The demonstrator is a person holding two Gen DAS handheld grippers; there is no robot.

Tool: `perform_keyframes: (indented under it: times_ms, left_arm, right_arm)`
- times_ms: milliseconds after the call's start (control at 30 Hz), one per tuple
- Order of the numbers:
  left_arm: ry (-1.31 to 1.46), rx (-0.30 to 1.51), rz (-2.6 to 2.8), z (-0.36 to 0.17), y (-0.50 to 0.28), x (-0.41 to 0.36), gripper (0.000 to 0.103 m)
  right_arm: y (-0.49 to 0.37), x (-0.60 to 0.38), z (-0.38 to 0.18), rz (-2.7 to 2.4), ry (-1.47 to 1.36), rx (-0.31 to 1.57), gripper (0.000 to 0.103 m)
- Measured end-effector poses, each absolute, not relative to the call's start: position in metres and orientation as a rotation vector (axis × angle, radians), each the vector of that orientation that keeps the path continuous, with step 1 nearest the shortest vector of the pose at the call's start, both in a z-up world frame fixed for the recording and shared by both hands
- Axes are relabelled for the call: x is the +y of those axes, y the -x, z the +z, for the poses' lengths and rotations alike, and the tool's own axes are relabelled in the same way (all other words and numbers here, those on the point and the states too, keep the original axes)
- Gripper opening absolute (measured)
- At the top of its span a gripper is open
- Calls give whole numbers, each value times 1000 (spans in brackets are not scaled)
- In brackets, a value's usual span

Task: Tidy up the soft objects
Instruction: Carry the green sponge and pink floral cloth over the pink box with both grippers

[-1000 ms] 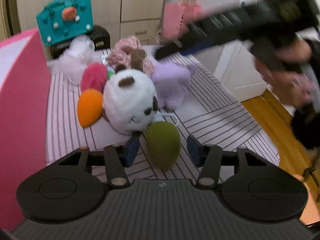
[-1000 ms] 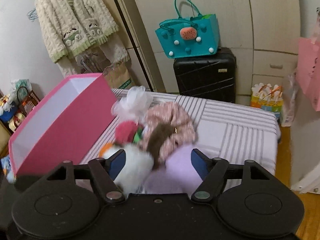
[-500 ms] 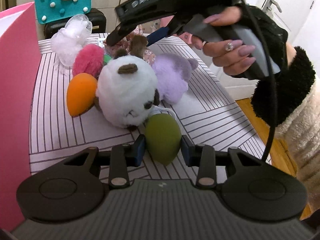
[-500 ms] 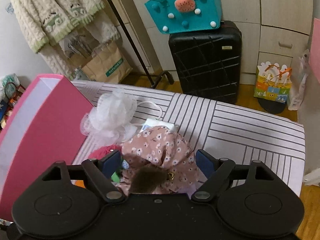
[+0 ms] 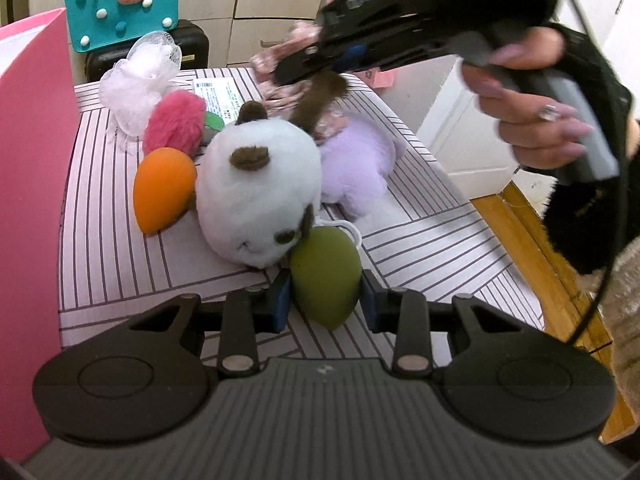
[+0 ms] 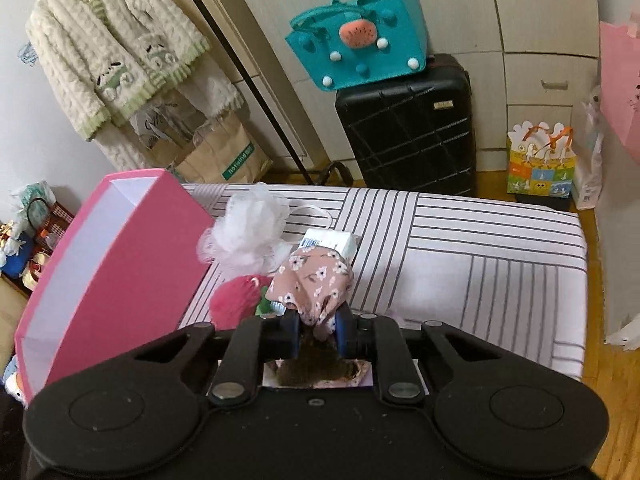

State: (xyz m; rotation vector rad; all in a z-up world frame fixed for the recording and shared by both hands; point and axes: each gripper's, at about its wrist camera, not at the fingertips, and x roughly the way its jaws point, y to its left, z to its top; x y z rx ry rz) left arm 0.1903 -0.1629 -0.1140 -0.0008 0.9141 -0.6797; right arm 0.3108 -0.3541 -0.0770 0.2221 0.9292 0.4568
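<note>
Floral scrunchie pinched, green sponge clamped

Floral scrunchie (image 6: 316, 280) sits pinched in my right gripper (image 6: 317, 330), raised above the striped table (image 6: 480, 248). My left gripper (image 5: 324, 300) pinches the green sponge (image 5: 326, 276), touching the panda plush (image 5: 260, 192) beside the pink box (image 6: 116, 264)

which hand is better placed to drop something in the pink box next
Probably left: the left gripper grips the green sponge beside the pink box. The right gripper holds the floral cloth farther away.

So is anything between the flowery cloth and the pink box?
Nothing blocks it. The right gripper holds the flowery cloth lifted above the toys; the pink box stands open just left. The white puff and pink pompom lie lower, beside the box.
</note>
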Motion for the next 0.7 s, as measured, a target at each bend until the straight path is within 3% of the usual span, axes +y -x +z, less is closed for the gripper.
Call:
perform_keyframes:
  times_ms: [700]
  left_arm:
    - [26, 914, -702, -91, -172, -139, 33]
  right_arm:
    - [-248, -345, -9, 452, -154, 784, 16]
